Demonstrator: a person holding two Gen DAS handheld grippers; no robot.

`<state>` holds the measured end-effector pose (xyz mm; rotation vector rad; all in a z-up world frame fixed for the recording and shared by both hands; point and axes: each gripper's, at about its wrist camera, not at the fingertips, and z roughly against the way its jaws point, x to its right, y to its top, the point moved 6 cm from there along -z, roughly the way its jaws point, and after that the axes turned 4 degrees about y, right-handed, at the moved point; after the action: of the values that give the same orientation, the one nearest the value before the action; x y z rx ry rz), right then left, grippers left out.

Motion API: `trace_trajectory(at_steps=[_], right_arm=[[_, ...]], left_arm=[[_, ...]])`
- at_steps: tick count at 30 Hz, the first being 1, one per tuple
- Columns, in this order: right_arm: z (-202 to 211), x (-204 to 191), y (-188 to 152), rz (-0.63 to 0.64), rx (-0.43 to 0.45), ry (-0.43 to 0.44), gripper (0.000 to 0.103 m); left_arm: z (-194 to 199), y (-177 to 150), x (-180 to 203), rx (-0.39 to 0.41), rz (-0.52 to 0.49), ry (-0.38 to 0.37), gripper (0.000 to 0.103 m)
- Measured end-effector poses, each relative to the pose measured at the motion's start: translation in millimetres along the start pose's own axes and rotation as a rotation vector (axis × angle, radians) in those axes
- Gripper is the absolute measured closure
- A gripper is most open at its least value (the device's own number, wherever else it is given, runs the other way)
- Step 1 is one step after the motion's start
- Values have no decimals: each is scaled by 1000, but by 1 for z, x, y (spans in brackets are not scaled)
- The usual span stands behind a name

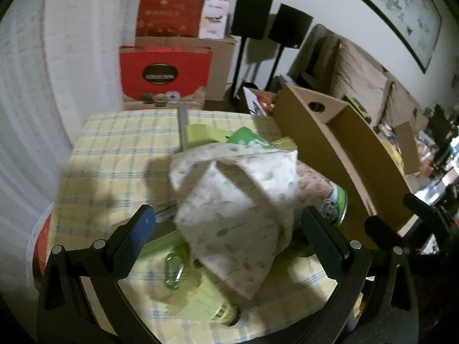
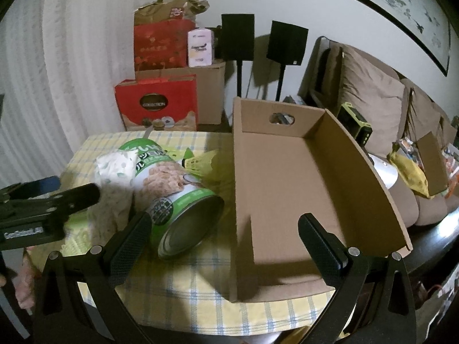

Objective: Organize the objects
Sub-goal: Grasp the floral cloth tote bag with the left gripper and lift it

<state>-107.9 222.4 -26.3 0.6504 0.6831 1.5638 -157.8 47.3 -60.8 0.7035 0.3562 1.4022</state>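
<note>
My left gripper (image 1: 231,226) is open, its fingers on either side of a white tissue pack (image 1: 238,209) with a green leaf print; I cannot tell whether they touch it. The pack leans against a green-and-white can (image 2: 178,189) lying on its side. Under the pack lie a green carabiner (image 1: 173,269) and a yellow-green item (image 1: 200,301). A yellow shuttlecock (image 2: 198,163) rests behind the can. An open cardboard box (image 2: 287,186) with a handle hole stands to the right. My right gripper (image 2: 226,223) is open and holds nothing, hovering over the box's near left wall.
The table wears a yellow checked cloth (image 2: 200,281). A metal ruler (image 1: 182,126) and a green packet (image 1: 249,139) lie at its far side. Red gift boxes (image 2: 157,106), two speakers on stands (image 2: 238,37) and a sofa with cushions (image 2: 373,100) are behind.
</note>
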Motion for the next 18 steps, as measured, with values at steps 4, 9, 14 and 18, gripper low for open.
trace_trajectory(at_steps=[4,9,14,18], right_arm=[[-1,-2,-1,17,2,-3,0],[-2,-2,-2,20,1,-2,0],[-3,-3,-4,15,-6,8,0],[-1,-5,-6,16,-7,21,0]], left_arm=[[-12,3,9,-16,-17,3,9],[-20,2,13,-28,-12,1,27],[-22,-2,16,-35,-32,-5,56],[-17,-4,22,-24,-57,-14,90]])
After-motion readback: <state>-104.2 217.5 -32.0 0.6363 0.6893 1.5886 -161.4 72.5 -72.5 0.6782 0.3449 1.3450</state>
